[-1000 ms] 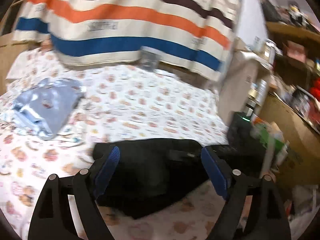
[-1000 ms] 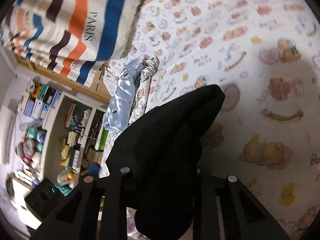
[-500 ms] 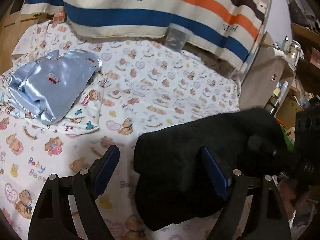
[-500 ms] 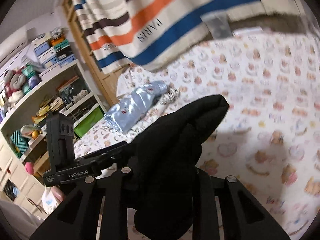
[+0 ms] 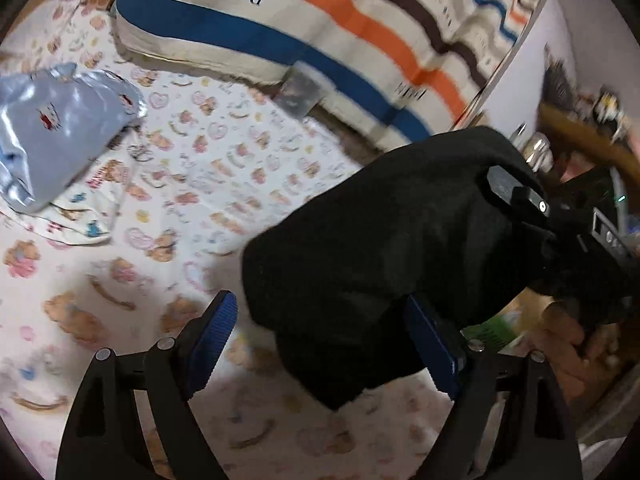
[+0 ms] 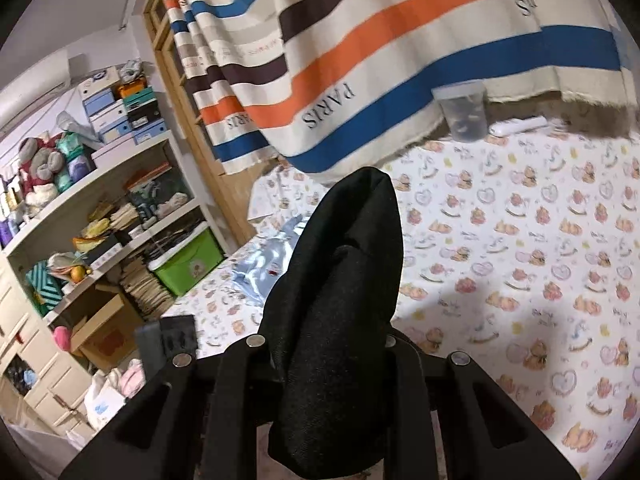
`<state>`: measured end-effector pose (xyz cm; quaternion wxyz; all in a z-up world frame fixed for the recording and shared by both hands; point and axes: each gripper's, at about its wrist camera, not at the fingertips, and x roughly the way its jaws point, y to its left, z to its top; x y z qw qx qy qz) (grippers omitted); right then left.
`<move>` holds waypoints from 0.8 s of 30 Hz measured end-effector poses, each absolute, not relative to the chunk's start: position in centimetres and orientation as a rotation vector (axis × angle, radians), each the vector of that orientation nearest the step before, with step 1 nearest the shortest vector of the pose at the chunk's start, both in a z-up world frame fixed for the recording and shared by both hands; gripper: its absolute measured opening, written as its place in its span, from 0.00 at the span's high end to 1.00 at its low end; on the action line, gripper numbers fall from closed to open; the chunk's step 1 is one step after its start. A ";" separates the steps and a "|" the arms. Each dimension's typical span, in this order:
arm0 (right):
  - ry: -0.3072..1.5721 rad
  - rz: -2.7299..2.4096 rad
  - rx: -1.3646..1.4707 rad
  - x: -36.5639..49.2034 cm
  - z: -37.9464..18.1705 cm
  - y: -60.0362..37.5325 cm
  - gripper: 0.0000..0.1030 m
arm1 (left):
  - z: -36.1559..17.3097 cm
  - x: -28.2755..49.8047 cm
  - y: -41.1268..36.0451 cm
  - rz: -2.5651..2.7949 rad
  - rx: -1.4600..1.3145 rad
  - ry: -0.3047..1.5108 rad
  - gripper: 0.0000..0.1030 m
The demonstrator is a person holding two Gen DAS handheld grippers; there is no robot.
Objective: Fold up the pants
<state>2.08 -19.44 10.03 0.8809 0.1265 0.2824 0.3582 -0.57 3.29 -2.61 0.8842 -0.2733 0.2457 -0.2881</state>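
While the right gripper (image 6: 328, 364) is clamped on a thick bunch of the black, heavy-woven pants (image 6: 340, 300), its jaws closing a little tighter on the cloth between them, the garment is held up off the white bedsheet printed with bears and hearts (image 6: 520, 260) and hangs as a folded bundle. The left gripper (image 5: 320, 340), with blue ribbed pads (image 5: 212, 332), is spread wide and is opening further; the lower hanging part of the pants is seen between and just beyond its fingers, but nothing is pressed by them. The step in hand is judged to be the lifting of the bundle so that it can be laid out or doubled over. For the next move, a free edge of the hanging cloth would need to be caught by the left gripper, so the pants can be stretched between both and lowered flat. A shiny pale-blue satin garment (image 5: 56, 136) is left on the sheet, well apart, below the striped cream, orange and blue cloth (image 5: 320, 32).
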 end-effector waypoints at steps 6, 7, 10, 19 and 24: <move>0.561 0.924 0.268 0.7 13.7 -19.2 0.80 | -1.8 -1.2 4.9 -0.766 -0.712 0.362 0.09; 0.560 0.958 0.268 0.4 14.1 -19.1 0.80 | -1.6 -1.5 5.0 -0.790 -0.717 0.328 0.07; 0.552 1.086 0.254 -0.7 15.1 -18.8 0.80 | -1.1 -2.4 5.3 -0.887 -0.746 0.245 0.04; 0.579 1.312 0.335 -1.8 15.4 -19.2 0.80 | 0.5 -4.8 6.3 -0.996 -0.726 0.033 0.00; 0.620 1.265 0.376 -0.3 14.3 -19.5 0.79 | 0.9 -3.9 6.5 -1.006 -0.746 0.053 0.50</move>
